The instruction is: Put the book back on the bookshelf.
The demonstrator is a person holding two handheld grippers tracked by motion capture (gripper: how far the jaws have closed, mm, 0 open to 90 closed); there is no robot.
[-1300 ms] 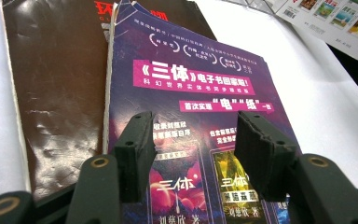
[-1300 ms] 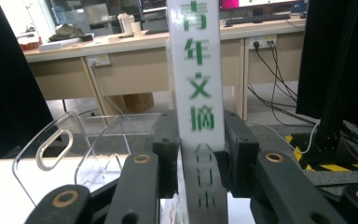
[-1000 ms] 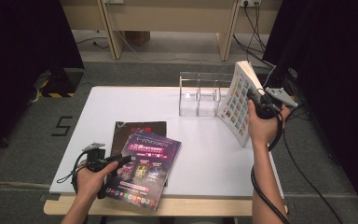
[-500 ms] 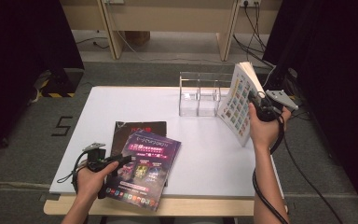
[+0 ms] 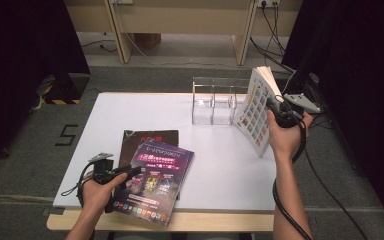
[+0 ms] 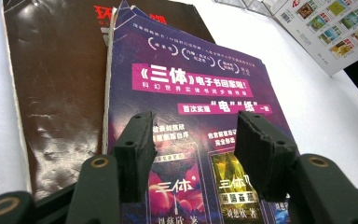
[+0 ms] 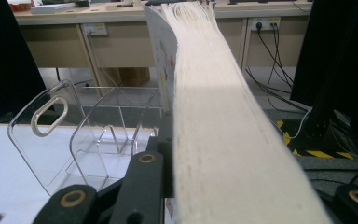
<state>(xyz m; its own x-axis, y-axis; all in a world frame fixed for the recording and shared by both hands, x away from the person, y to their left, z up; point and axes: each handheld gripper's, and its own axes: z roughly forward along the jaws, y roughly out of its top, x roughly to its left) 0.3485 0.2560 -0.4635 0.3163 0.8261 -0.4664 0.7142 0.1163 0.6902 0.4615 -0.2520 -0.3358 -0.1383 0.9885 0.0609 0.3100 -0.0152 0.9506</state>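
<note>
From the high view, the right tool (image 5: 278,107) is held up at the right edge of the white tabletop (image 5: 230,170), clenched on a thick book (image 5: 255,112) that stands tilted, its grid-patterned cover facing left; the jaws have just been closing on it. The book's lower corner is near the tabletop, just right of a clear rack (image 5: 214,100) at the far side. At the near left, the left tool (image 5: 130,172) lies level over the left edge of a purple magazine (image 5: 162,180), which overlaps a dark magazine (image 5: 147,142) beneath it; the purple one juts past the near edge of the tabletop. From the left gripper view, the two black jaws stand apart above the purple magazine (image 6: 191,107), released, with nothing between them; the dark magazine (image 6: 56,93) lies to its left, and the book's grid cover (image 6: 335,32) shows at the far right. From the right gripper view, the book's page block (image 7: 219,121) runs up between the jaws, the left jaw pressed against its cover, and the clear rack (image 7: 74,135) stands on the tabletop to the left.
</note>
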